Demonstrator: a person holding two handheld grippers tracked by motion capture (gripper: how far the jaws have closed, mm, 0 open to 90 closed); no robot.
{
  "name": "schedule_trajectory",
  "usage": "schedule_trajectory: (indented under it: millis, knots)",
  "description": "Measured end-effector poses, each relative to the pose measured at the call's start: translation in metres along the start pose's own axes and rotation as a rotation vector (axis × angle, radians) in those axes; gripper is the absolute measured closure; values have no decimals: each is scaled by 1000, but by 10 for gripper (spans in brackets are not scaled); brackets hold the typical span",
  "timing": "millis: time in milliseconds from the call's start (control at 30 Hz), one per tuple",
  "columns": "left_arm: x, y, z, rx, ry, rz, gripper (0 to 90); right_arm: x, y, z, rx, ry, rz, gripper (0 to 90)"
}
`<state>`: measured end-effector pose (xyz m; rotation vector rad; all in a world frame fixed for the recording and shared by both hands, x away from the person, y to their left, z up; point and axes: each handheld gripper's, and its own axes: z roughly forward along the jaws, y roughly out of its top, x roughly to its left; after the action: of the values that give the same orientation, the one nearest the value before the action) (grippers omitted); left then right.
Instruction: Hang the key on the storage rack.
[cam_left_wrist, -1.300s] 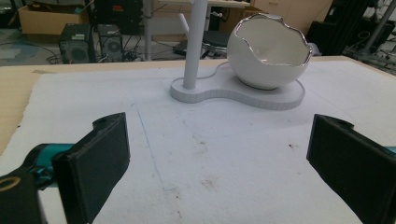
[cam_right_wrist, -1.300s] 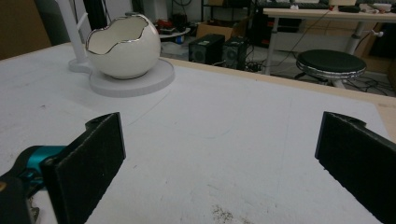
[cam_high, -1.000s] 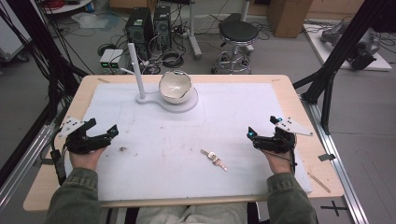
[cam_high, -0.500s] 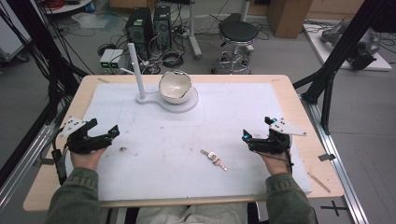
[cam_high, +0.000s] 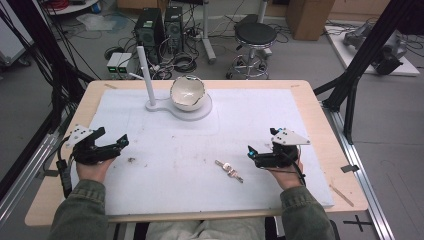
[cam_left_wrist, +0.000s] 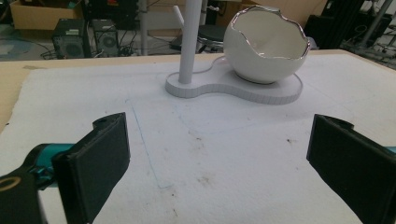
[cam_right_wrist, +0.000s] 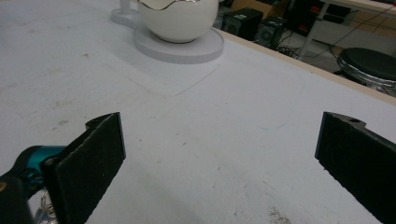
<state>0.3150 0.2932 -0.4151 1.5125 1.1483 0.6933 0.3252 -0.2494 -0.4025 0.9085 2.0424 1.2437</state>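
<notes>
in the high view the right gripper (cam_high: 256, 155) sat at the lower right of the frame, jaws spread wide and holding nothing. the small metal trinket (cam_high: 229, 171) lay on the white mat (cam_high: 250, 120) just left of it, near bottom centre. the left gripper (cam_high: 117, 145) rested at lower left, likewise spread and empty.

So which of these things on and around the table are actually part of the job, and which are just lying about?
Part of the job:
- small silvery trinket lying on the white mat
- right gripper, jaws open, nearest it
- left gripper, jaws open
- probably the eggshell-shaped bowl on its white stand

Just lying about:
- black stool
- computer towers and cables on the floor
</notes>
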Motion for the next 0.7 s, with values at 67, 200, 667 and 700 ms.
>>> schedule_trajectory:
  millis: [67,200,667,700]
  knots:
    - [0,0,0,1,1,1,64,1,0,1,3,5,-7,6]
    - [-1,0,0,3,0,0,64,7,2,5,17,31,-9,6]
    - [-2,0,1,11,-3,14,64,13,8,8,51,66,3,6]
    - [-2,0,1,10,-3,14,64,15,9,9,62,77,-3,6]
